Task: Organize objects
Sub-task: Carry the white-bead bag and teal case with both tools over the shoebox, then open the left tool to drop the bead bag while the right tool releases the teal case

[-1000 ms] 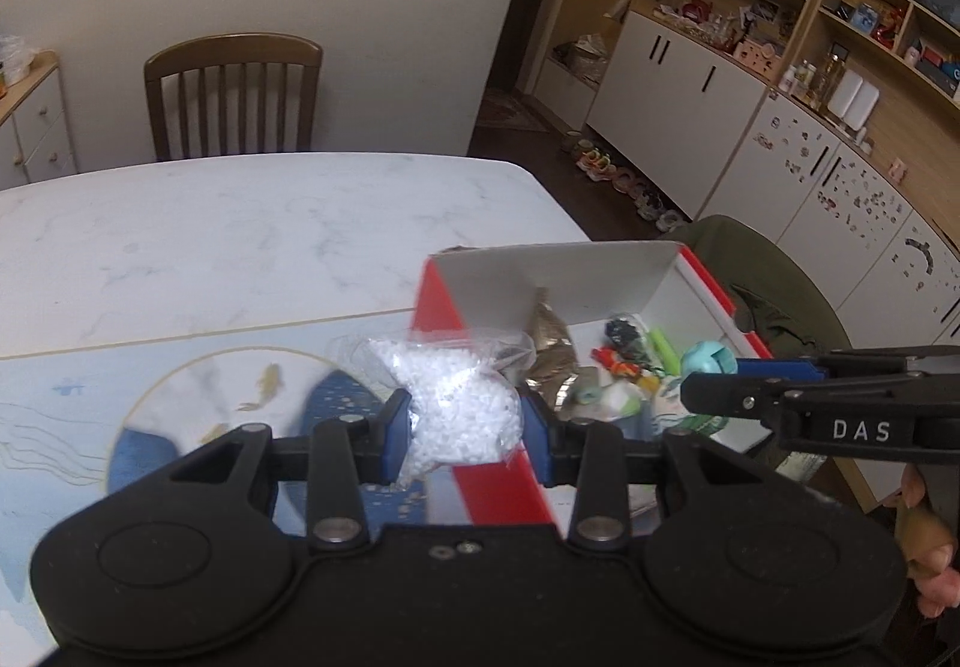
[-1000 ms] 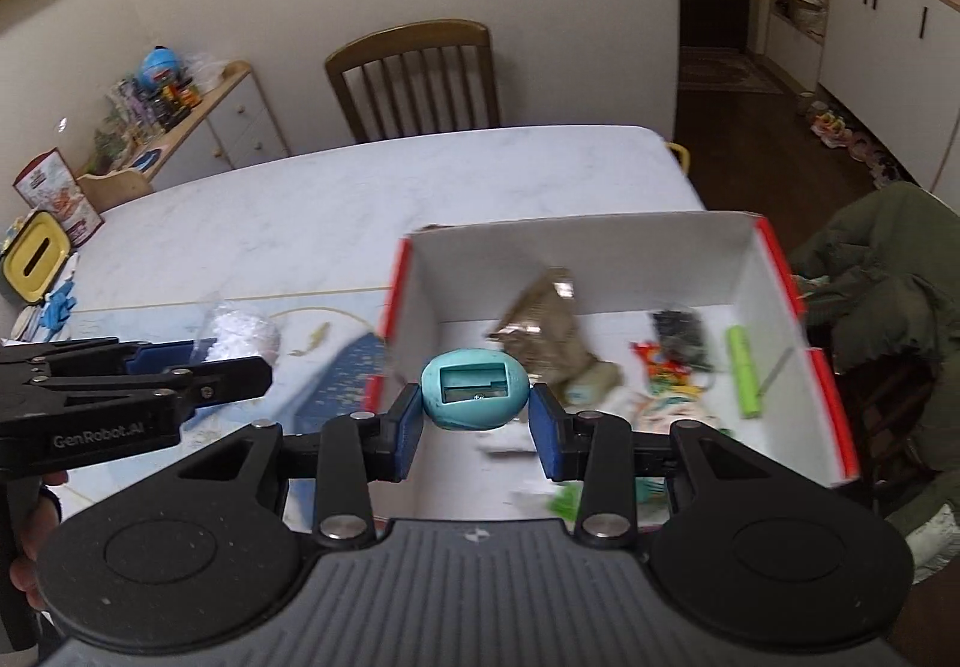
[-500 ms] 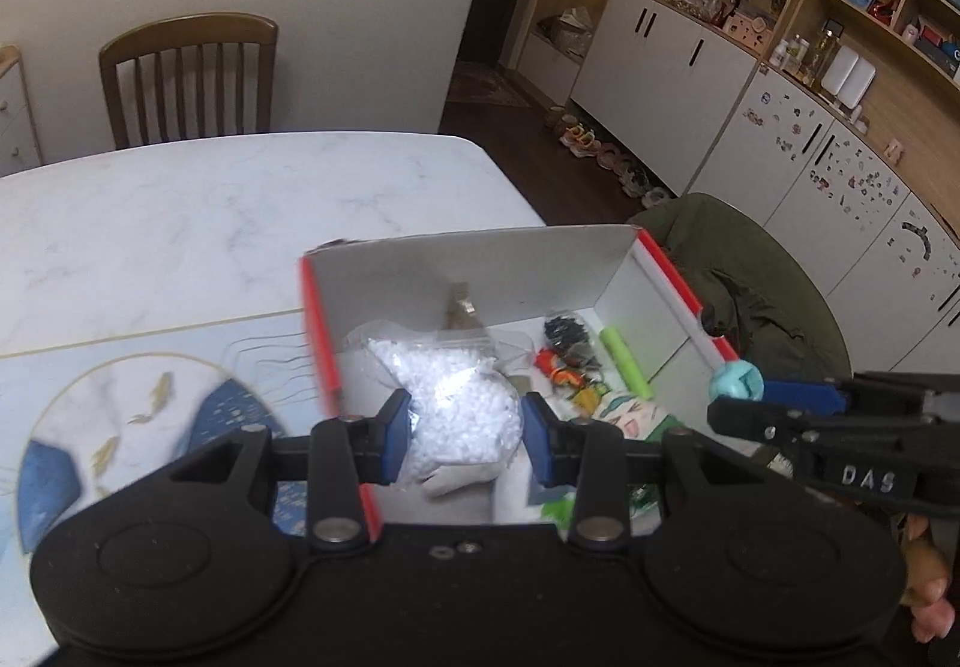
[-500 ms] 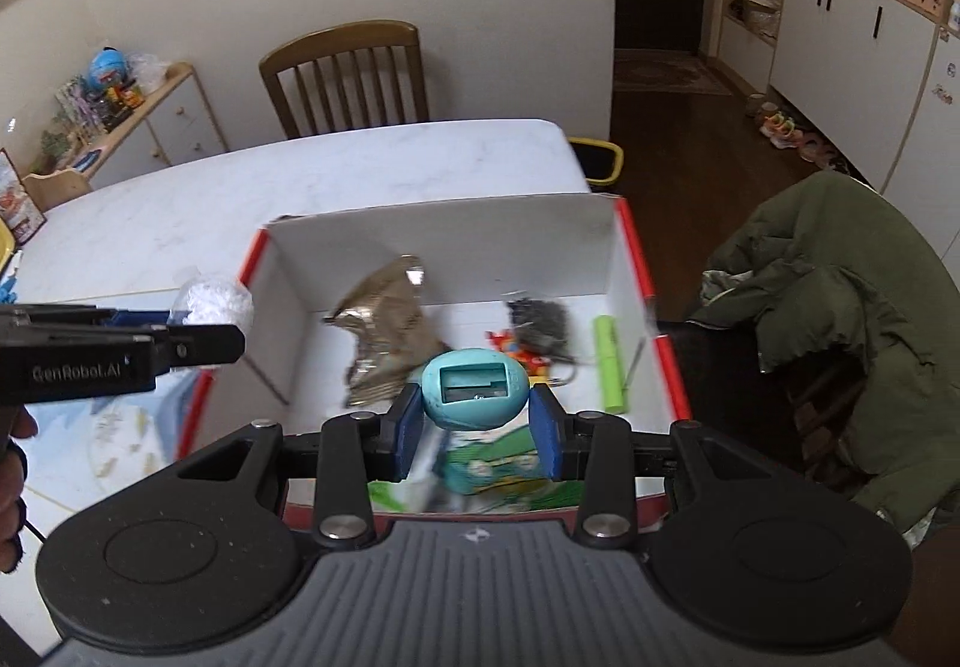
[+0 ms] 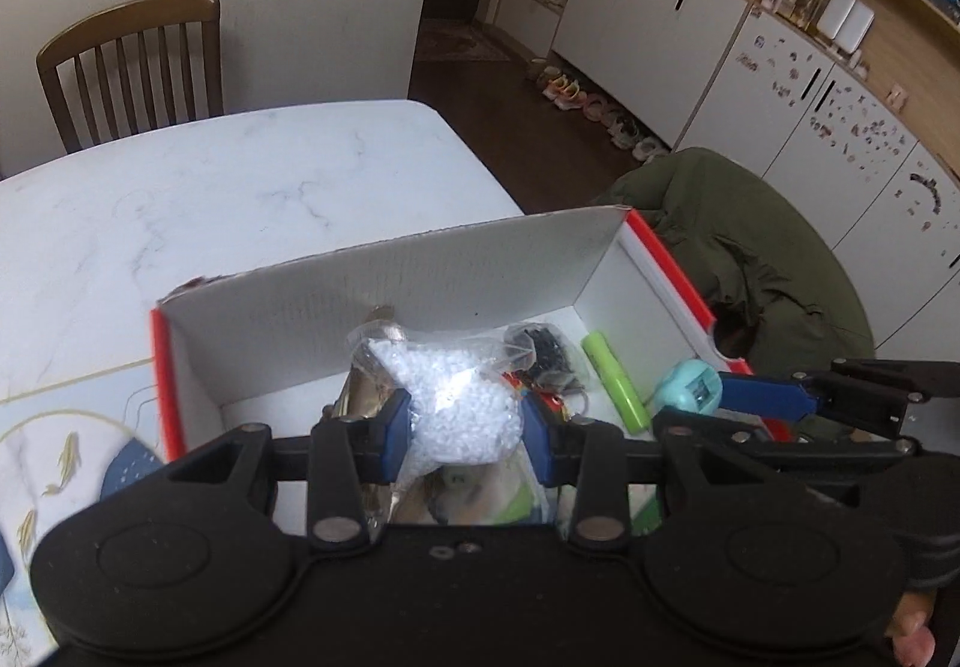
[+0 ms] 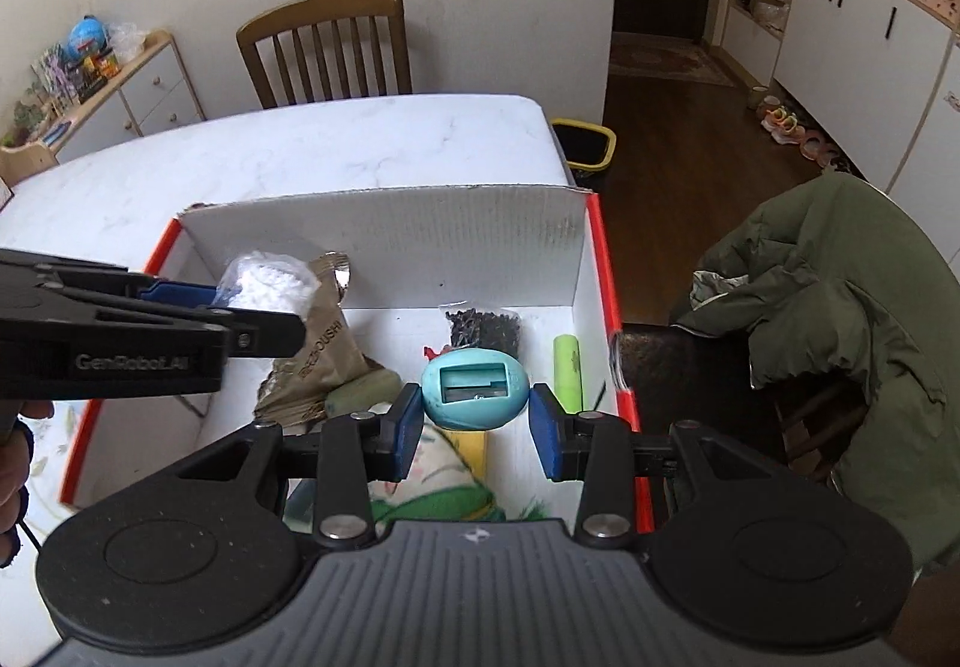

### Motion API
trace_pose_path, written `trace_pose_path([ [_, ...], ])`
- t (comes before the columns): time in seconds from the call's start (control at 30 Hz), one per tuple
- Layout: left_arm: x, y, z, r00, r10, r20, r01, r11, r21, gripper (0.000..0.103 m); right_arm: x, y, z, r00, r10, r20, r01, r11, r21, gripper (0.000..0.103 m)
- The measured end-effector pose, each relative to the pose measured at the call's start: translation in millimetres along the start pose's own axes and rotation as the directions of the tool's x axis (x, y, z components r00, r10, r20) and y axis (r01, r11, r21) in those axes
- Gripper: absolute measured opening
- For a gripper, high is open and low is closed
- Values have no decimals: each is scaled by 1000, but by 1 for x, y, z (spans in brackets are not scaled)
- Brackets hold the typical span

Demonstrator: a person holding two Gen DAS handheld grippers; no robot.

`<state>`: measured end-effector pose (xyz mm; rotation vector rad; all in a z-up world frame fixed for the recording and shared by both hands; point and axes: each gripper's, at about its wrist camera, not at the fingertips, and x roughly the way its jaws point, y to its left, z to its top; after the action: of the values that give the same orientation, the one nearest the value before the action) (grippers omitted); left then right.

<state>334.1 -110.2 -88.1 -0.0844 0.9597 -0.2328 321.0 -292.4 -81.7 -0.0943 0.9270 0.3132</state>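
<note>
Left gripper point(image 5: 465, 421) jaws clamped, right gripper point(image 6: 474, 415) jaws seemingly loosened.

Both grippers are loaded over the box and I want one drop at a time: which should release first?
Probably right. The right gripper holds the teal sharpener over a barer patch of the box floor; the left gripper's bead bag hangs over piled items.
</note>
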Motion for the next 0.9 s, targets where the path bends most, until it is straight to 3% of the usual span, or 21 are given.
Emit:
trace_pose_path([
  [0.37, 43, -10, 18, 998, 15, -56, -11, 997, 72, 38, 43, 4, 9, 997, 1, -73, -6, 998, -60, 38],
  [0.9, 89, -13, 22, 982, 15, -189, 4, 995, 96, 38, 65, 6, -3, 985, 28, -172, -44, 995, -90, 38],
])
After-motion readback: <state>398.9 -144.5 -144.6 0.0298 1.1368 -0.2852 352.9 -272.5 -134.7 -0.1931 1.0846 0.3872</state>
